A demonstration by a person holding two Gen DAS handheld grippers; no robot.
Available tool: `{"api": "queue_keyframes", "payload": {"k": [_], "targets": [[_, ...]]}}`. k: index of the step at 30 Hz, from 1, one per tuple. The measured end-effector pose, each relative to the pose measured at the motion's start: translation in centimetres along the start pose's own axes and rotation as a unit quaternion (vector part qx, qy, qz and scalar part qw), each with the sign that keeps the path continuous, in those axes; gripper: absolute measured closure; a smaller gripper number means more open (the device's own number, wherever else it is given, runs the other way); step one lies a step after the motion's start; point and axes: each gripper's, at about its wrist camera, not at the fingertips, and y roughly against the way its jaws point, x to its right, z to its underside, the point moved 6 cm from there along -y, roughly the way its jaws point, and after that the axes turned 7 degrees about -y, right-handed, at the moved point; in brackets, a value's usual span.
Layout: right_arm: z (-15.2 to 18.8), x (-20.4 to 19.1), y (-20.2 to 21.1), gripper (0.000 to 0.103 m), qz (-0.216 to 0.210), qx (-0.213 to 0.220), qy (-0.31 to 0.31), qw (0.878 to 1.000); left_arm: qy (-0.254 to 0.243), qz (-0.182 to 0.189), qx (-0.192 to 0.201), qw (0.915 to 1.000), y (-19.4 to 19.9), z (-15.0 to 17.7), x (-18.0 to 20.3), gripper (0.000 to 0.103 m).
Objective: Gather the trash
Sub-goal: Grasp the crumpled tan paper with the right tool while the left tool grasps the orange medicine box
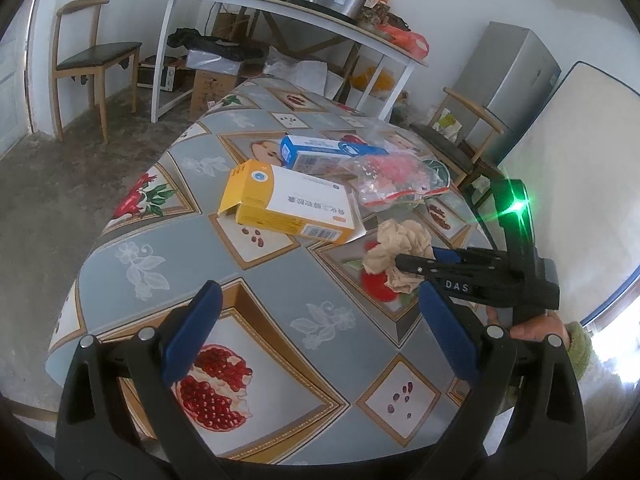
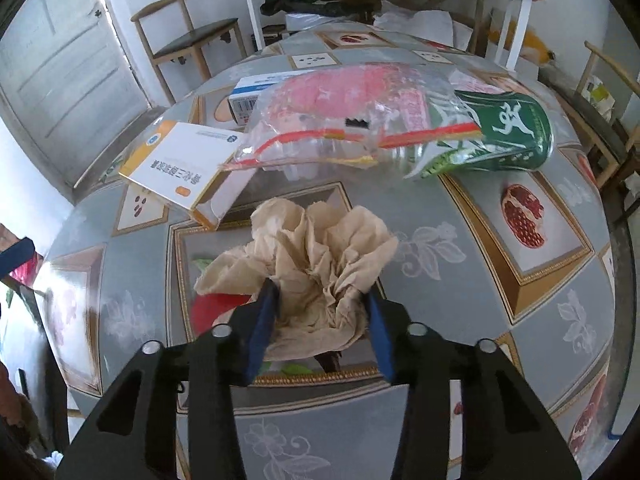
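Tissue (image 2: pixel 308 264), crumpled, sits just in front of the yellow box (image 2: pixel 188 168); my right gripper (image 2: pixel 320 320) pinches its near edge, left gripper (image 1: pixel 316 328) spread idle. Next, I judge, lift.

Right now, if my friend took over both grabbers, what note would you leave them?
Right tool: shut on the crumpled tissue, which is on the table.
Left tool: open, empty, hovering above the table.
Lying beyond the tissue: yellow box, blue box, plastic bag, green cup.
Done: tissue gripped.
Left: bin the tissue, then collect the others. No bin in view.
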Motion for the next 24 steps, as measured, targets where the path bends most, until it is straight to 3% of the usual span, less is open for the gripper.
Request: {"api": "queue_keyframes", "payload": {"k": [9, 24], "targets": [[0.6, 0.3, 0.3, 0.074, 0.018, 0.013, -0.003, 1.0, -0.004, -0.008, -0.009, 0.9999, -0.6, -0.6, -0.6, 0.008], [1.7, 3.1, 1.7, 0.081, -0.018, 0.013, -0.063, 0.998, -0.001, -0.061, 0.012, 0.9981, -1.3, -5.1, -3.5, 0.008]]}}
